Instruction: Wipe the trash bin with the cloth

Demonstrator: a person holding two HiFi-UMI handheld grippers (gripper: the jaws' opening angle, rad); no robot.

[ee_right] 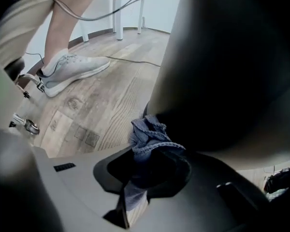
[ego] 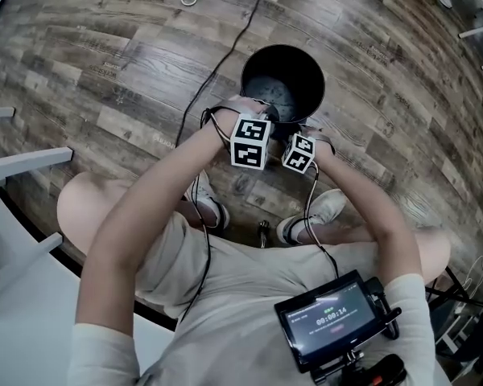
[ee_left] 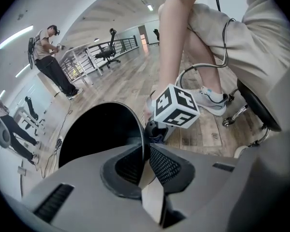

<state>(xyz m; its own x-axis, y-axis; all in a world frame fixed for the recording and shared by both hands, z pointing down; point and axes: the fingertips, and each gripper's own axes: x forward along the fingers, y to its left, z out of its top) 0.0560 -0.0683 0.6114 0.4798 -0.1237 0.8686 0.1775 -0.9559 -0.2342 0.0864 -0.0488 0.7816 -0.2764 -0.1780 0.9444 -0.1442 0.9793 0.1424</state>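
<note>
The black round trash bin [ego: 282, 83] stands open on the wooden floor, just ahead of the person's feet. My left gripper [ee_left: 144, 151] is shut on the bin's thin near rim [ee_left: 141, 129], one pad inside and one outside. In the head view it is at the bin's near edge under its marker cube [ego: 250, 141]. My right gripper [ee_right: 152, 151] is shut on a bunched blue cloth [ee_right: 149, 134]. The cloth lies against the bin's dark outer wall [ee_right: 222, 71], low by the floor. The right gripper's cube [ego: 299, 153] sits beside the left one.
A black cable [ego: 225, 63] runs across the floor to the bin. The person's grey shoes [ego: 326, 207] and a stool's caster base [ee_right: 26, 124] are close behind. A white table [ego: 16, 175] stands at left. Other people [ee_left: 50, 57] and an office chair [ee_left: 108, 50] are farther off.
</note>
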